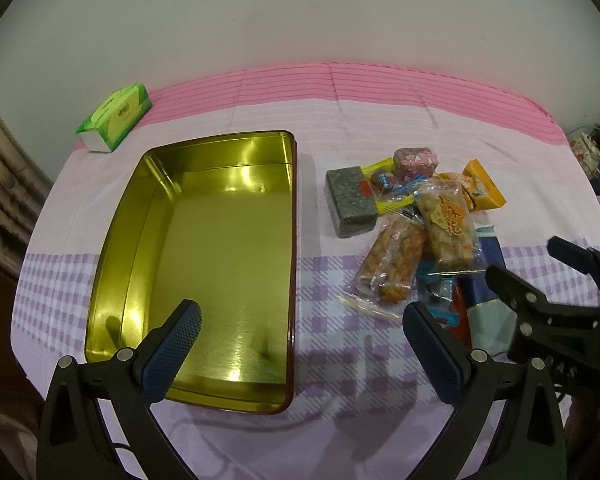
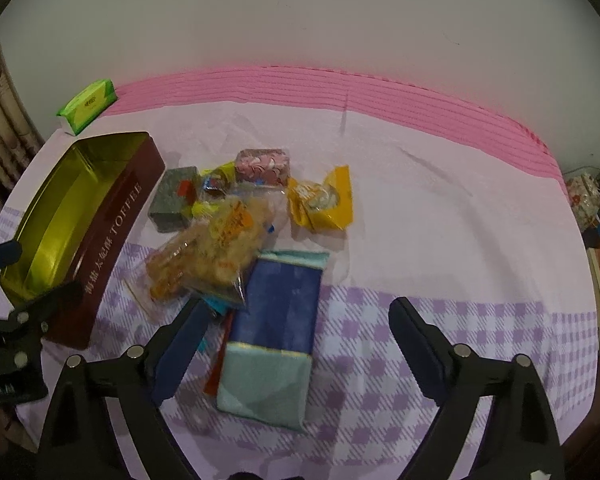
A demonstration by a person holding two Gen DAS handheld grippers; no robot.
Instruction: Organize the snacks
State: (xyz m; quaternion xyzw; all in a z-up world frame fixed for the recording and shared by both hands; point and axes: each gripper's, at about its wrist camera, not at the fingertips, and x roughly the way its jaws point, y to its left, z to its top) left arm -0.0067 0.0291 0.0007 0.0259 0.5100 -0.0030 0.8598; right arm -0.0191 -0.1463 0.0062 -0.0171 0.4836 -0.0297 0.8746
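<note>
The right gripper (image 2: 300, 328) hangs with jaws spread, holding nothing, over the flat blue-and-teal packet (image 2: 274, 336); it should close squarely across the packet's width. The left gripper (image 1: 300, 344) is likewise released over the one empty gold-lined toffee tin (image 1: 204, 396). Beyond lie two clear fried-snack bags (image 2: 204, 256), one grey block (image 2: 174, 198), one yellow pack (image 2: 324, 204), one pink box (image 2: 263, 166), a few small candies, one green tissue pack (image 2: 88, 106).

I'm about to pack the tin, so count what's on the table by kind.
Tin: 1
Tissue pack: 1
Clear fried-snack bags: 2
Blue pouch: 1
Green block: 1
Pink block: 1
Yellow packet: 1
Small candies, partly hidden: cannot tell
Total countable: 8
</note>
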